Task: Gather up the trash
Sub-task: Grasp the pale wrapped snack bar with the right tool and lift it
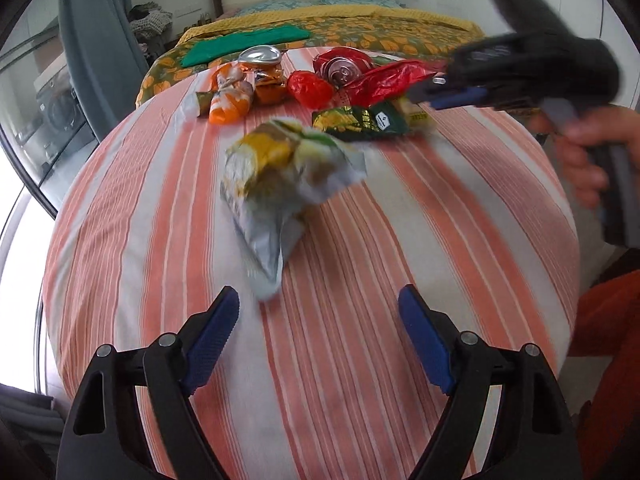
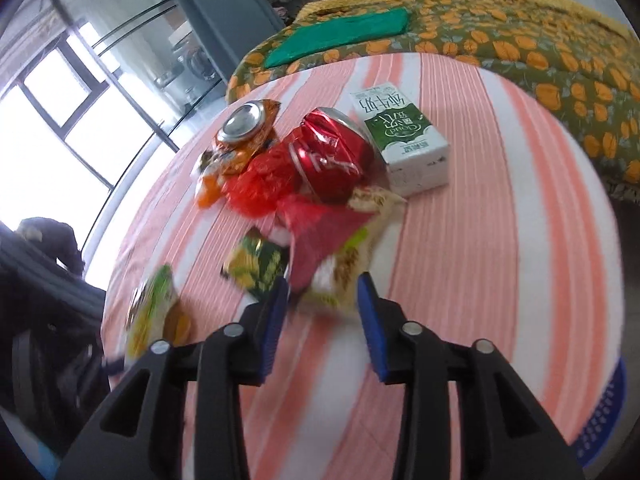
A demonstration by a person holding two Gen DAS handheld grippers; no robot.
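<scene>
A crumpled yellow, green and silver snack bag [image 1: 280, 184] lies on the orange-and-white striped cloth [image 1: 360, 360]. Its lower tip is just ahead of my left gripper [image 1: 320, 312], which is open and holds nothing. My right gripper [image 2: 323, 284] is partly open. A pale crumpled wrapper [image 2: 336, 280] and a red wrapper [image 2: 316, 236] sit between its fingertips without being pinched. Behind them is a heap of trash: a crushed red can [image 2: 332, 152], an orange can [image 2: 244, 124], red plastic [image 2: 260, 184] and a green-yellow packet [image 2: 256, 264]. In the left wrist view the right gripper [image 1: 424, 96] hovers over this heap.
A green-and-white milk carton [image 2: 404, 140] stands right of the heap. A bed with a flowered cover [image 2: 540, 52] and a folded green cloth [image 2: 340, 36] lies beyond the striped cloth. A hand [image 1: 592, 160] holds the right gripper's handle. Windows are to the left.
</scene>
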